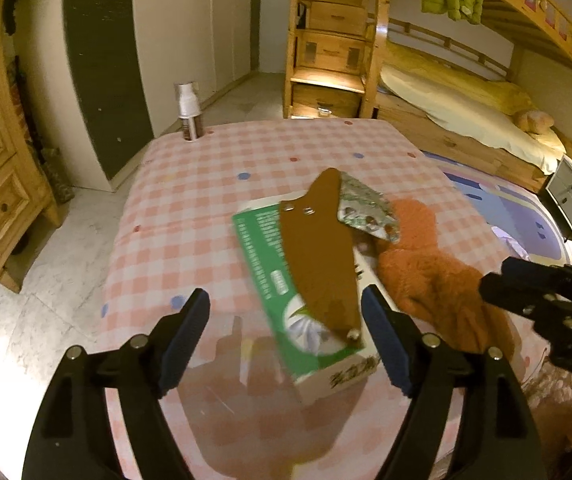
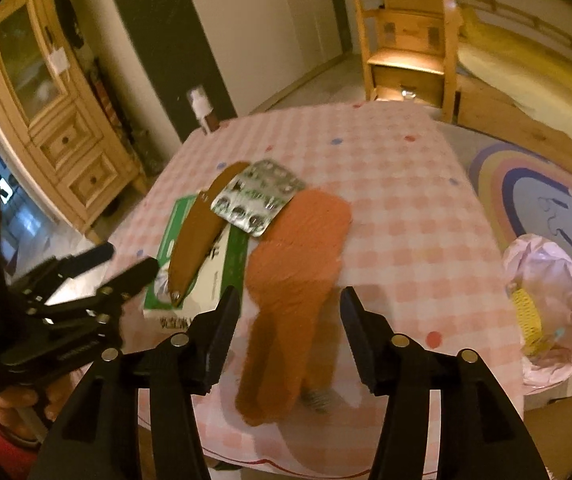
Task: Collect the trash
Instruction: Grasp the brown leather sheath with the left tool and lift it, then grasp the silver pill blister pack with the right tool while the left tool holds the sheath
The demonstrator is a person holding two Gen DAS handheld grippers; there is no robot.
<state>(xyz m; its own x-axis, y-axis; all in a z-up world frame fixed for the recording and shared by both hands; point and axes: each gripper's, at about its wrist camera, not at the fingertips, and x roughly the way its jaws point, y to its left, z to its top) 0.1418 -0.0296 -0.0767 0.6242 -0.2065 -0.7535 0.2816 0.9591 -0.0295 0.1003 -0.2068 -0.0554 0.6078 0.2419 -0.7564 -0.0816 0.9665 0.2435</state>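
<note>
Covering the table (image 1: 214, 184), pink checked cloth; behind, perhaps a bunk bed (image 1: 465, 92)

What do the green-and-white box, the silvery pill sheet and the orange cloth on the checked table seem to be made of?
Green-and-white box: probably printed cardboard, with flat faces and sharp folded edges.
Pill sheet: likely foil-backed plastic; it is shiny, with round blisters.
Orange cloth: looks like fleece or plush, matte and fuzzy.
</note>
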